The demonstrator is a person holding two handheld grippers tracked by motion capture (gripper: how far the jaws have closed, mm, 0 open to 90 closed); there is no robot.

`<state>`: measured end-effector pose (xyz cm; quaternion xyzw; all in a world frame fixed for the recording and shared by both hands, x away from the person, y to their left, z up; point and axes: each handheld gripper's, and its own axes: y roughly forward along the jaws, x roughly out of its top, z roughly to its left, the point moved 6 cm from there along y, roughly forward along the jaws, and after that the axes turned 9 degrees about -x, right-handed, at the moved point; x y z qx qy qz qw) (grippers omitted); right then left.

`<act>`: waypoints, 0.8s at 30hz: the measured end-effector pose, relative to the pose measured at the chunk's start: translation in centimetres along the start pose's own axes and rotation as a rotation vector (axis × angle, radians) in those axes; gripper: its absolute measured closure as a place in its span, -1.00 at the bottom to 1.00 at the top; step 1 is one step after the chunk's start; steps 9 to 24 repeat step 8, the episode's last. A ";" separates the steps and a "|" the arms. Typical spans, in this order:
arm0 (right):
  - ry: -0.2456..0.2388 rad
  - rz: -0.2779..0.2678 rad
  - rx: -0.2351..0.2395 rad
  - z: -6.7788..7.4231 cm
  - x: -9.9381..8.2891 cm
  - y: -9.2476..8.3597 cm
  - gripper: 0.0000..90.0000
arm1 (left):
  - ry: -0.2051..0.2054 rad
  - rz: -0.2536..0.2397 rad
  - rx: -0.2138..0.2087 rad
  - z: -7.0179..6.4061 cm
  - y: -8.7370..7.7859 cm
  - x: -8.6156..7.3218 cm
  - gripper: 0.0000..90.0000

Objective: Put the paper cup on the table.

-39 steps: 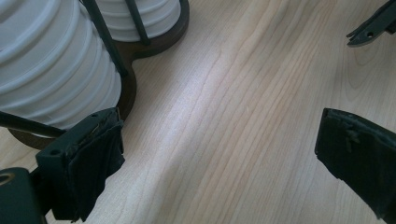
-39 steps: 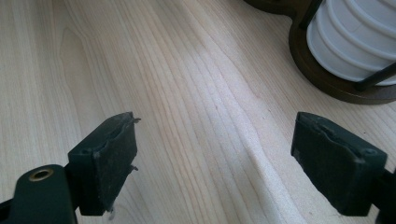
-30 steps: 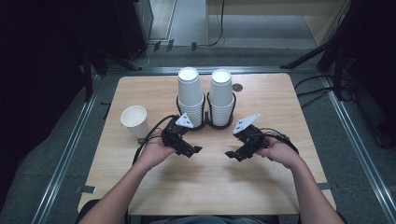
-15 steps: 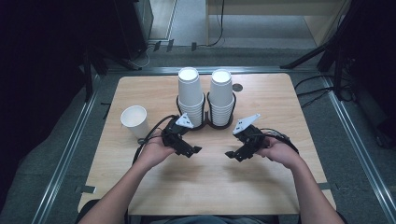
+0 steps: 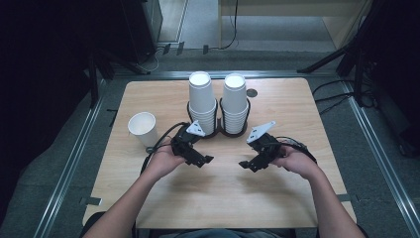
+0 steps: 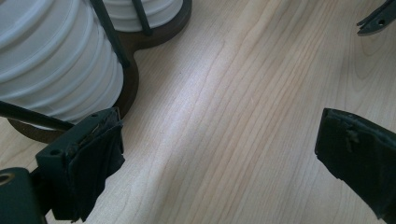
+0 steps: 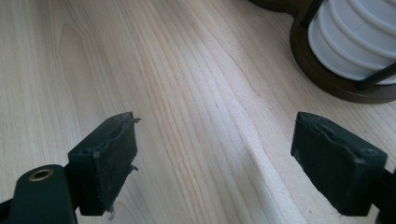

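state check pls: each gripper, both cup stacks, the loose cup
left gripper: jaws open, nothing between them, low over the table.
right gripper: jaws open, nothing between them, low over the table.
left cup stack: upright, nested upside down in its holder.
right cup stack: upright, nested upside down in its holder.
single cup: upright, mouth up, apart from the stacks, looks empty.

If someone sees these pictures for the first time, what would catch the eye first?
Probably the two tall stacks of white paper cups in a dark wire holder at the table's far middle. Next, the left gripper and right gripper, both open, point inward just before it, and a single paper cup stands at the left.
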<state>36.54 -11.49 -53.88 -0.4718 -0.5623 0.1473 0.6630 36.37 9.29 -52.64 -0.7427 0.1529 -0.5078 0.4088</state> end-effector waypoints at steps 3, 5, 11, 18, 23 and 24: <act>0.000 -0.001 0.001 0.0 0.0 0.0 -0.68 | 0.000 -0.001 -0.002 0.0 0.0 0.0 -0.97; -0.003 0.000 0.000 0.0 0.0 0.0 -0.68 | 0.002 0.013 -0.002 0.1 0.1 -0.2 -0.97; -0.009 -0.002 -0.001 0.0 0.0 0.1 -0.67 | -0.001 0.024 -0.004 0.3 0.4 -0.4 -0.97; -0.009 -0.002 -0.001 0.0 0.0 0.1 -0.67 | -0.001 0.024 -0.004 0.3 0.4 -0.4 -0.97; -0.009 -0.002 -0.001 0.0 0.0 0.1 -0.67 | -0.001 0.024 -0.004 0.3 0.4 -0.4 -0.97; -0.009 -0.002 -0.001 0.0 0.0 0.1 -0.67 | -0.001 0.024 -0.004 0.3 0.4 -0.4 -0.97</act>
